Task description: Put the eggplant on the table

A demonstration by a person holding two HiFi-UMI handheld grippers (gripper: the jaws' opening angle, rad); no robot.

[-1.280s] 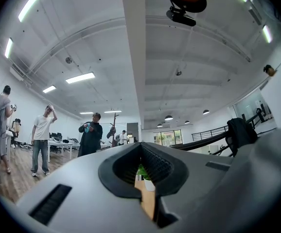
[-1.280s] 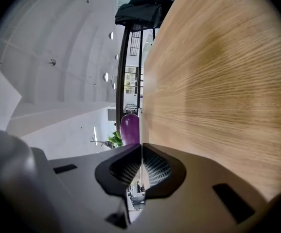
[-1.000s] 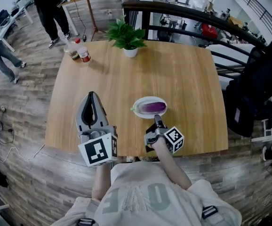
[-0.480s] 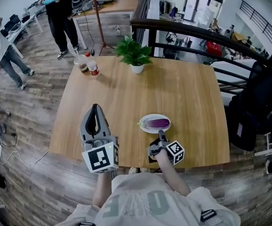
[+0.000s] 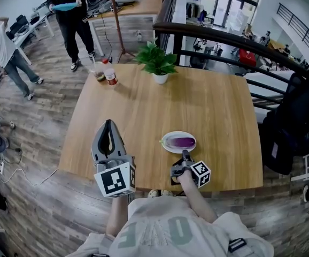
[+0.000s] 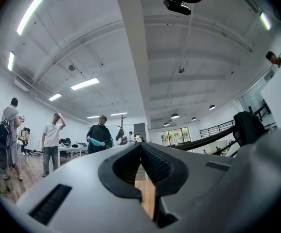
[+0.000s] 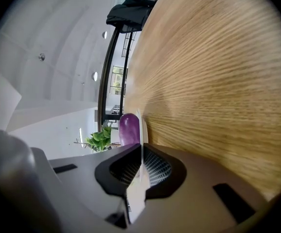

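A purple eggplant (image 5: 182,141) lies on a small white plate (image 5: 169,149) near the front edge of the wooden table (image 5: 208,106). My right gripper (image 5: 185,154) is at the plate's near rim and shut on it. In the right gripper view the thin white plate (image 7: 142,130) edge runs between the closed jaws (image 7: 141,145), with the eggplant (image 7: 129,129) just beyond and the table (image 7: 218,57) tilted alongside. To the left of the plate, my left gripper (image 5: 108,123) is over the table, shut and empty. Its tips (image 6: 140,144) meet and point slightly upward toward the room.
A potted plant (image 5: 157,63) stands at the table's far edge and two bottles (image 5: 107,75) at its far left corner. A dark railing (image 5: 224,36) runs behind the table. A black coat on a chair (image 5: 299,116) is at the right. People (image 5: 71,15) stand far left.
The whole head view has shifted, so the table now sits lower and further right in the picture. Both grippers keep their places relative to the plate and table.
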